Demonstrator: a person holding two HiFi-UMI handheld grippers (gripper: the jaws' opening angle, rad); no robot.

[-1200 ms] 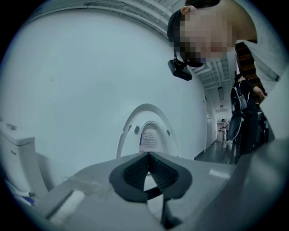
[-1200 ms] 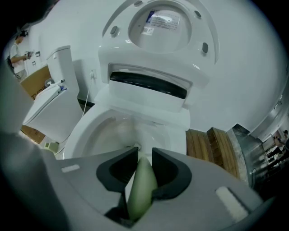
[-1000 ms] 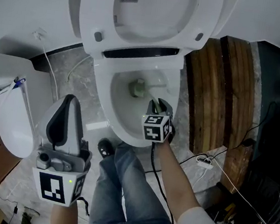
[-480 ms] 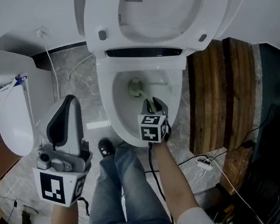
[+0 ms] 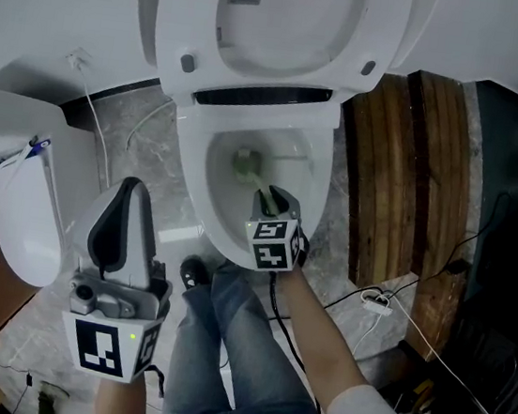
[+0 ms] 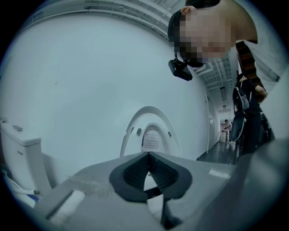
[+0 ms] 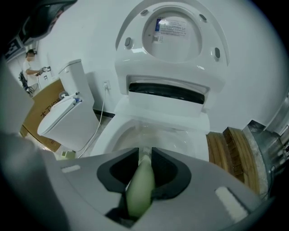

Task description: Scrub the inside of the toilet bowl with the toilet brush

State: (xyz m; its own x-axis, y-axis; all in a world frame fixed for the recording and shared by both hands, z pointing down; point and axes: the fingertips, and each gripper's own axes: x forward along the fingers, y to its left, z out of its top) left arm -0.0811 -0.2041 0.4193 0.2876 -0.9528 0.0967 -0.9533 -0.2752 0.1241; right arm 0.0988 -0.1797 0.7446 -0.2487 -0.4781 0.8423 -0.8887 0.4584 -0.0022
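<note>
my right gripper (image 5: 271, 197) reaches into the white ceramic toilet bowl (image 5: 189, 181) from its 5 o'clock rim, jaws pinching the pale green handle of the toilet brush (image 5: 247, 162). in the right gripper view the handle fills the gap between the dark pads and runs away towards 12 o'clock; its far end is hidden behind the jaw tips, with only a small pale stub showing past them. from the head view the marker cube covers most of the handle, and the brush head shows as a blurred greenish lump at 11 o'clock of the jaws, low in the bowl. i cannot tell whether it touches the porcelain.

my left gripper (image 5: 126, 198) hangs at 7 o'clock of the bowl, over the grey marbled floor (image 5: 144, 144), jaws pressed together, pads meeting at their tips.

the raised white toilet lid (image 5: 283, 25) is cut off at the top edge. a second white toilet (image 5: 13, 216) at 9 o'clock is partly cropped. brown wooden planks (image 5: 415, 175) lie at 3 o'clock. a thin white cable (image 5: 90, 122) runs down the wall at 10 o'clock. my jeans-clad leg (image 5: 226, 349) fills the bottom centre.
</note>
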